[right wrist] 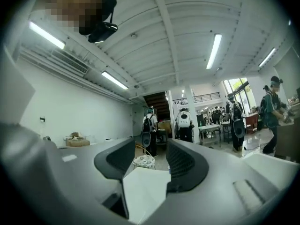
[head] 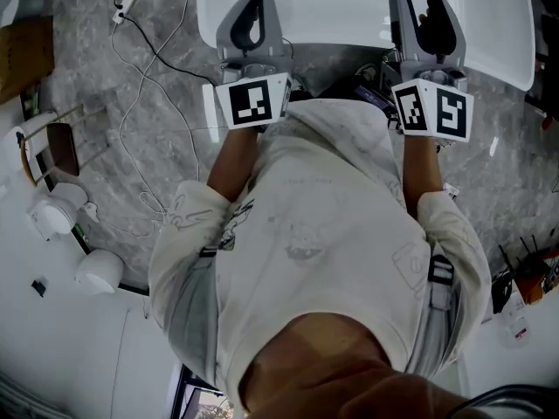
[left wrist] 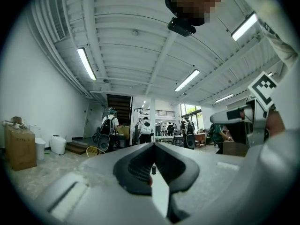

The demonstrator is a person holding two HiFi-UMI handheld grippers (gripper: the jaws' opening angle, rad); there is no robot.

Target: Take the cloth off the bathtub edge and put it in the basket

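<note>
Left gripper (head: 251, 14) over the near rim of the white bathtub (head: 336, 11), fingers (left wrist: 136, 165) closed and empty, right gripper (head: 428, 17) beside it, fingers (right wrist: 117, 161) parted and empty; cloth not made out.

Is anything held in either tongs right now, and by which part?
Nothing is held: the left tongs are shut empty, the right tongs stand open with nothing between them.

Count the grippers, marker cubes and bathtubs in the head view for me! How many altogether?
grippers: 2, the left gripper and the right gripper
marker cubes: 2, one on each gripper
bathtub: 1
total: 5
</note>
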